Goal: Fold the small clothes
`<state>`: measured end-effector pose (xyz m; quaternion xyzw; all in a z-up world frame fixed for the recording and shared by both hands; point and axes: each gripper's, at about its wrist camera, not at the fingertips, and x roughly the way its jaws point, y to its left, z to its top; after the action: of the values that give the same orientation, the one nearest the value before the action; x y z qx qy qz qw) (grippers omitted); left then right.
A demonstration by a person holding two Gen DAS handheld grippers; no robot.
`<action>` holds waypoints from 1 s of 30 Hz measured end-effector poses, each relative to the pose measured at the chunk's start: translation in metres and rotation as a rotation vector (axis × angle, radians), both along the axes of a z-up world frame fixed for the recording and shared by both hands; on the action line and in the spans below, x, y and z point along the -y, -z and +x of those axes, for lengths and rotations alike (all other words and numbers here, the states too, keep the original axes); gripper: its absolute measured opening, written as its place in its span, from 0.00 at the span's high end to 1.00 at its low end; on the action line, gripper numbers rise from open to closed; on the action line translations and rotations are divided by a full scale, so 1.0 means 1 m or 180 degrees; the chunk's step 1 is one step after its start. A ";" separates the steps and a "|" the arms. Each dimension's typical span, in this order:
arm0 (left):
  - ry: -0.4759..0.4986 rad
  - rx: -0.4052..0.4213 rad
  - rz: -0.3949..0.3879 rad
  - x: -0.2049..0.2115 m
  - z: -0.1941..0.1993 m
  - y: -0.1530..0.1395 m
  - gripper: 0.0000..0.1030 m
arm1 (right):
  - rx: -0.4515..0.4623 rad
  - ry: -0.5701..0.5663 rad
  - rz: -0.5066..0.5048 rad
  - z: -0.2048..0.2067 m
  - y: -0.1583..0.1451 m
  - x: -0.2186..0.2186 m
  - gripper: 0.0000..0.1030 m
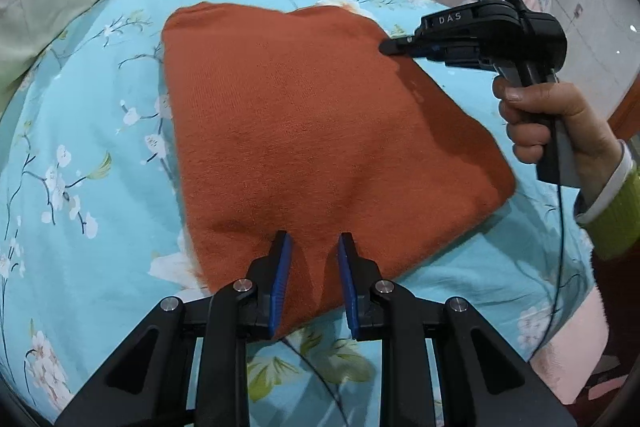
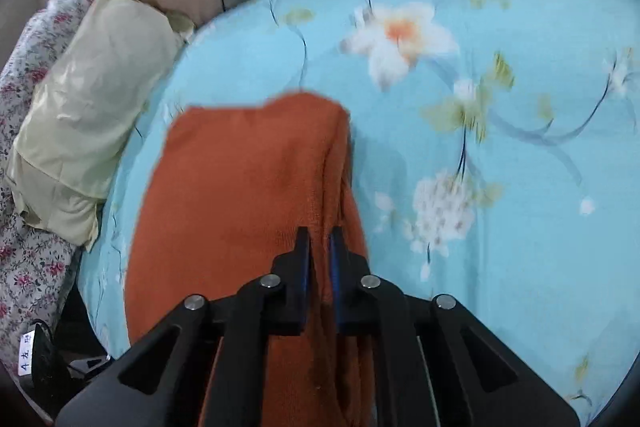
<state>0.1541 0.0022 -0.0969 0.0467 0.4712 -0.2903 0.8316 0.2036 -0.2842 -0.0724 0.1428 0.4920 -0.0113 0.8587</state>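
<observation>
- While the orange cloth (image 1: 316, 147) lies folded flat on the bed (image 1: 100, 131), the left gripper (image 1: 313, 241) hangs over its near edge, fingers a moderate gap apart with nothing between them
- Ahead and to the right of the left gripper, the right gripper (image 1: 390, 47) sits at the cloth's far right edge, its handle held by a hand (image 1: 560, 123) in a green sleeve (image 1: 612, 215)
- From the left wrist view the right gripper's fingers look drawn together at the cloth's edge
- From the right wrist view its fingers (image 2: 302, 255) stand narrow, a ridge of orange cloth (image 2: 248, 211) between them; whether the pads actually clamp it I cannot tell
- Left of the right gripper most of the cloth spreads flat; right of it is bare blue flowered sheet
- Far left of both grippers a pale pillow (image 2: 88, 107) rests at the bed's edge
</observation>
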 end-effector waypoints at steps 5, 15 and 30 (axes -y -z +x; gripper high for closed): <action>0.0043 0.0018 0.0097 0.010 0.003 0.010 0.78 | -0.0141 0.0067 -0.0189 -0.004 0.021 0.004 0.90; -0.0341 0.0295 -0.0024 -0.023 0.039 -0.046 0.78 | 0.0306 -0.0235 -0.0212 -0.011 -0.038 -0.037 0.78; -0.0535 0.0337 0.0357 -0.003 0.074 -0.025 0.78 | 0.0002 -0.0281 -0.0424 -0.008 0.003 -0.038 0.84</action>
<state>0.2280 0.0048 -0.0722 0.0687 0.4443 -0.1899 0.8728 0.1953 -0.2463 -0.0754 0.0635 0.4957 -0.0060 0.8662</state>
